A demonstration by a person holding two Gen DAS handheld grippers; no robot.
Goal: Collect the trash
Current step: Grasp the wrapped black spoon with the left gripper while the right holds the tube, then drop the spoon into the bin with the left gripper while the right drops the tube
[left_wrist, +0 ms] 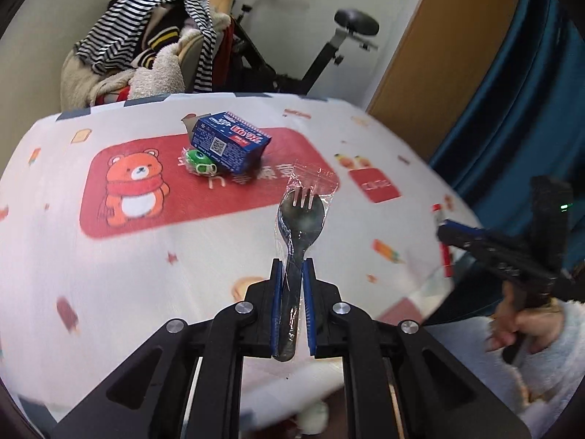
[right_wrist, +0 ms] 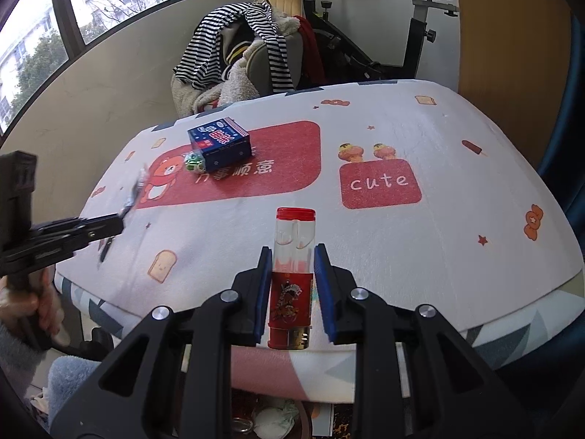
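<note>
In the left wrist view, our left gripper (left_wrist: 292, 267) is clenched on the wrapped spork (left_wrist: 298, 226), held above the table (left_wrist: 146, 274). The blue box (left_wrist: 230, 142) and a green item (left_wrist: 197, 159) lie far ahead.

In the right wrist view, our right gripper (right_wrist: 292, 252) grasps the red tube (right_wrist: 292, 274). We should keep both grips firm and carry them level, because the thin wrapper may slip.

Your left-wrist view: close above the worktop's (left_wrist: 109, 292) near edge, facing the far chair (left_wrist: 153, 55) | Your right-wrist view: same heading, seemingly further right | Shared: blue box (left_wrist: 231, 141) (right_wrist: 219, 142), exercise bike (left_wrist: 329, 47) (right_wrist: 420, 18), each other's tool.
</note>
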